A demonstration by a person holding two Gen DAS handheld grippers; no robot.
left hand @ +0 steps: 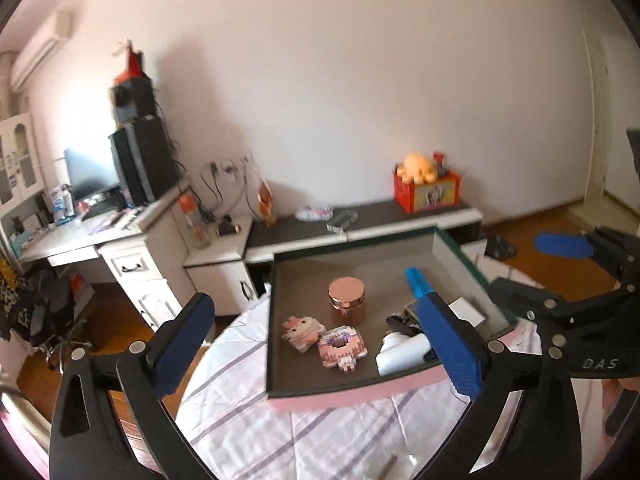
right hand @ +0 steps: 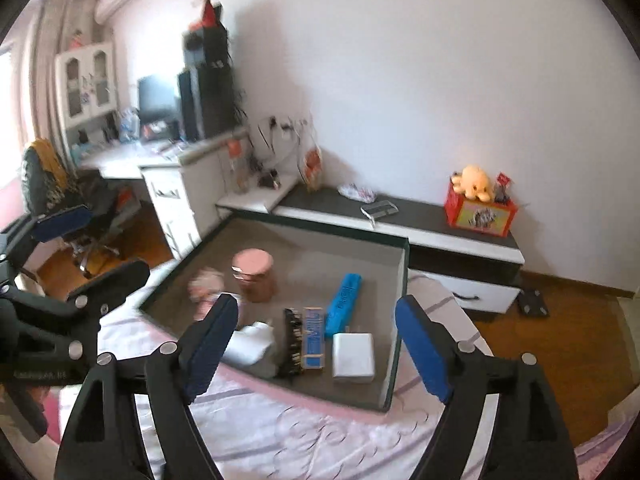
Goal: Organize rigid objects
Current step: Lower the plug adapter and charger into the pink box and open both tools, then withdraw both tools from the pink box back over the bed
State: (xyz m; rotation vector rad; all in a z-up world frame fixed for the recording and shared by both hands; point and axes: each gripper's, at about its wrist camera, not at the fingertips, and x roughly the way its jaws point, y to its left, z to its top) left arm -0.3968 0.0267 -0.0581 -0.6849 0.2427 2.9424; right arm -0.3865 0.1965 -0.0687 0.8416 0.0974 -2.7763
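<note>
Tray [right hand: 400,320] on striped bedsheet [left hand: 248,420], pink jar [left hand: 347,298], blue bar [right hand: 343,310], white charger [right hand: 353,356] inside, left gripper [left hand: 320,344] and right gripper [right hand: 316,344] both spread wide, empty

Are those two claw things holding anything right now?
No. The left gripper and right gripper both stand open and empty above the tray.

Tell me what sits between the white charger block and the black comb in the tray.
In the right wrist view, an orange-and-blue patterned box lies between the white charger and the black comb, inside the tray.
</note>
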